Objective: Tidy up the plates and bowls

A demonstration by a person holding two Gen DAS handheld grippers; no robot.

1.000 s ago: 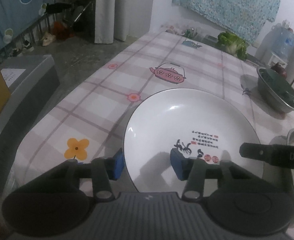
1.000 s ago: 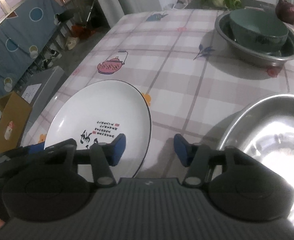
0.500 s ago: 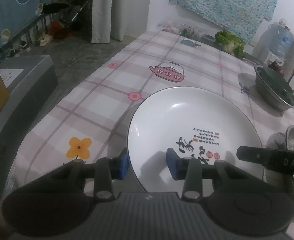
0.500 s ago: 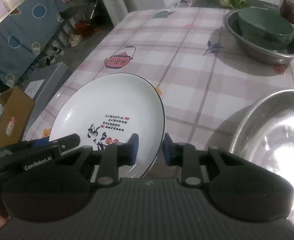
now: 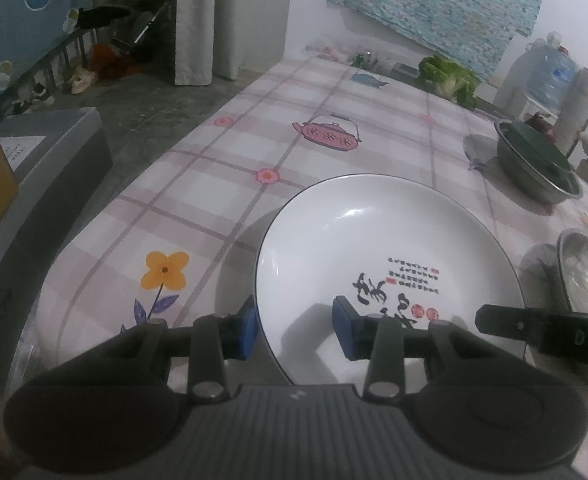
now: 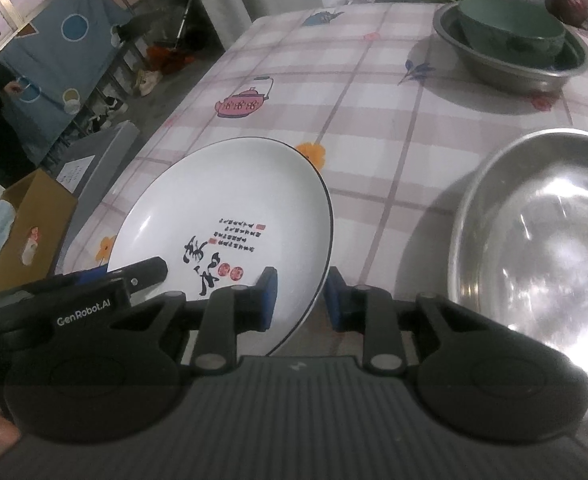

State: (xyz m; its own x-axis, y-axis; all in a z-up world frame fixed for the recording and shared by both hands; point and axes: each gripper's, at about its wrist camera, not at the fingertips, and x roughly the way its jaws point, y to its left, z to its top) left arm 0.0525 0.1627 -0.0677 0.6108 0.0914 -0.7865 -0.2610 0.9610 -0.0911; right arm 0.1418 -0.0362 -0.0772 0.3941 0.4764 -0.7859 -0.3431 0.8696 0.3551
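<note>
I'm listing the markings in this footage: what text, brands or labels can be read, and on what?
"GenRobot.AI": on the left hand-held gripper body, seen from the right wrist view.
"DAS", cut off by the picture's edge: on the right hand-held gripper finger, in the left wrist view.
Black brush characters, small lines and red seals on the white plate: too small to read.
Paper on the grey box: blurred.

Black grippers [image 6: 300,300], blue pads [image 5: 246,332], "GenRobot.AI" lettering.

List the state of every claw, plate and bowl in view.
Left claw: shut on white plate's near rim.
Right claw: shut on the same rim.
White plate: empty, face up, gripped by both.
Green bowl: nested in steel basin, upright.
Large steel bowl: empty, upright, untouched.
</note>
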